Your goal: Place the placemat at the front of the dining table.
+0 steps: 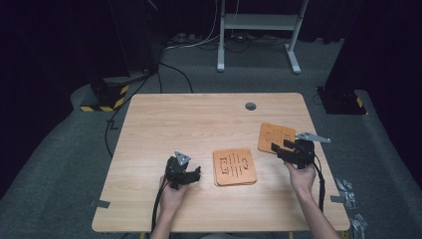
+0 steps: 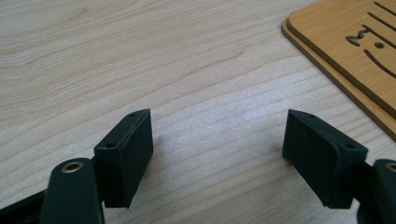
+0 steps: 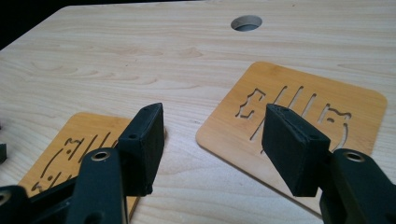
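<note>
so the wooden bench [image 1: 199, 124] has two spots of orange coasters on it. there's a small stack [image 1: 234, 167] sitting a bit right of the middle, closer to the near edge, and you can see in the left gripper view it's at least two boards, one lying on the other with the edges slightly off [image 2: 355, 56]. then a single coaster [image 1: 275, 136] lies flat near the right edge, a little farther back than the stack and clear of it. both have the same cut-out pattern, some slots and a little animal-ish shape.

right tongs [image 1: 281, 148] are spread, nothing pinched. in the right gripper view [image 3: 212, 140] they hang just over the near edge of the single coaster [image 3: 299, 112], jaws either side of that edge, and i can't tell if a pad actually touches the wood. the stack shows off behind the left-hand jaw there [image 3: 70, 149].

left tongs [image 1: 191, 174] are spread wide too, with nothing between them but bare wood [image 2: 217, 144]. they sit low over the bench just left of the stack, pointing toward it, not touching it.

there's also a round cable hole [image 1: 250, 106] in the bench near the far edge, toward the right.
</note>
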`<state>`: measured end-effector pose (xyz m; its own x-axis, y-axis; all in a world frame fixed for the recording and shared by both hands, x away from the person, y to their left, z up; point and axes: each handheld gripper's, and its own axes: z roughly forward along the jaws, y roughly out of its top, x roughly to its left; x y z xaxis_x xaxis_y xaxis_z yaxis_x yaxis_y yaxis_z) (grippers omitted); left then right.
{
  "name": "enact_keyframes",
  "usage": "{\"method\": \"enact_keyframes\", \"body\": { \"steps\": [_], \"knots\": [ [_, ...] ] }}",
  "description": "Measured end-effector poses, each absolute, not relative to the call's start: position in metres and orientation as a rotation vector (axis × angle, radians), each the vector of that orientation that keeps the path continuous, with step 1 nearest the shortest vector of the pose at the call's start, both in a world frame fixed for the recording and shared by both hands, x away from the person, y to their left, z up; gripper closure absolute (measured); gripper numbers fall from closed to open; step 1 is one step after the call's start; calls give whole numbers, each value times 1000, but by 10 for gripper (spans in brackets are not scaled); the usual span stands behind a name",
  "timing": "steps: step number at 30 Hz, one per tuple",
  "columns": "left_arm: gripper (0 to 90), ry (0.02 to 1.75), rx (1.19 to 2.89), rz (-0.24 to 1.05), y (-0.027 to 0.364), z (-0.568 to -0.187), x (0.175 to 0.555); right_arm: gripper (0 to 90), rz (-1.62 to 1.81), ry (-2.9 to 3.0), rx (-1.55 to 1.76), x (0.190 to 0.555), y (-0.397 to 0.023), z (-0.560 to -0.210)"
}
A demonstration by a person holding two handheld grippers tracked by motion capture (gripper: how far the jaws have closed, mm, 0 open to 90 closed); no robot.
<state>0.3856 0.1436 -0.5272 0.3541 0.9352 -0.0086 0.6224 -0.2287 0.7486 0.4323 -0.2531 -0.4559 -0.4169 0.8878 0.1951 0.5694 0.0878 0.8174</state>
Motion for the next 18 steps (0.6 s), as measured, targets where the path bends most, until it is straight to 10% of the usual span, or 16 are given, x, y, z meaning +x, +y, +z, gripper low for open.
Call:
{"method": "enact_keyframes", "body": {
  "steps": [18],
  "knots": [
    [244, 1353, 1951, 599, 144, -527, 386, 397, 1234, 2084, 1440, 405, -250, -489]
  ]
}}
